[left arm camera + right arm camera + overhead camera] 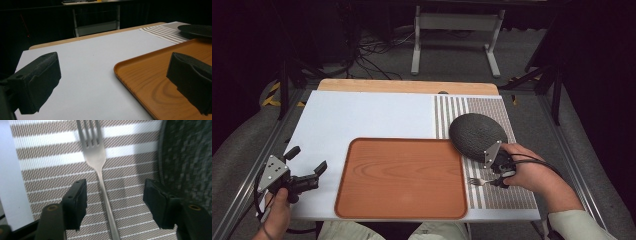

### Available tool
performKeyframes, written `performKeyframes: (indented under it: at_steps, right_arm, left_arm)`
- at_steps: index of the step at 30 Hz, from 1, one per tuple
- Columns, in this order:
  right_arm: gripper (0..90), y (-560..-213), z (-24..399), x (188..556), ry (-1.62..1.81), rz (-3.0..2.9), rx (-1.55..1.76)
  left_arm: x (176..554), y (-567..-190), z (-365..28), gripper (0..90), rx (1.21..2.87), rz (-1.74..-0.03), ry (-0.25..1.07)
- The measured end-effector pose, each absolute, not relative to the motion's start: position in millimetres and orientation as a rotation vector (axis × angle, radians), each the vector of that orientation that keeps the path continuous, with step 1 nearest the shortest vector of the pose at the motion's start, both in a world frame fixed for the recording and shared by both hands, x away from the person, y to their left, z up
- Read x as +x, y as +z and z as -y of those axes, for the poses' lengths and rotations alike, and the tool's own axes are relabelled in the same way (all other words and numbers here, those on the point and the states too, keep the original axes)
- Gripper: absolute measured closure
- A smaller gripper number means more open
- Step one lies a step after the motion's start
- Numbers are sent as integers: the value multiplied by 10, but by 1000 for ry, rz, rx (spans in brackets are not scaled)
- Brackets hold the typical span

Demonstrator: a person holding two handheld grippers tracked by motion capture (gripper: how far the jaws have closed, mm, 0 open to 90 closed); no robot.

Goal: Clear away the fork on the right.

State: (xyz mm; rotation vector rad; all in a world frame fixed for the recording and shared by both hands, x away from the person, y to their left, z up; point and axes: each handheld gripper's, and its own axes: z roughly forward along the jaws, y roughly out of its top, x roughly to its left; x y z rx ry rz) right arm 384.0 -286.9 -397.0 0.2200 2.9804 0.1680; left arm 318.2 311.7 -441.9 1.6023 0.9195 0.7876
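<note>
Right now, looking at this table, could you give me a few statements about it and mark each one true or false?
1. The fork lies on the striped mat. True.
2. The right gripper already pinches the fork. False: its jaws stand apart on either side of the handle.
3. The wooden tray holds a cup. False: it is bare.
4. The dark plate sits on the mat. True.
5. The left gripper is open. True.

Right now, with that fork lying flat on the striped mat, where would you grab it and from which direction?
Probably the thin handle of the fork, from straight above. It lies flat on the striped mat, tines pointing away, handle running between the right gripper's open jaws, so closing across it should catch it. The dark plate close on one side leaves little room there.
</note>
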Motion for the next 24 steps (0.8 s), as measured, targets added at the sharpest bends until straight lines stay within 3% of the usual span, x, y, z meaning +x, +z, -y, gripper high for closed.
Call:
performKeyframes:
  at_steps: [6, 24]
  right_arm:
    - [455, -4047, 2844, 3859, 35, -3040, 194]
    - [814, -4137, 2787, 3910, -166, -3092, 79]
  left_arm:
    - [3184, -4422, -3117, 1, 1598, -920, 787]
    - [3184, -4422, -3118, 1, 1599, -919, 785]
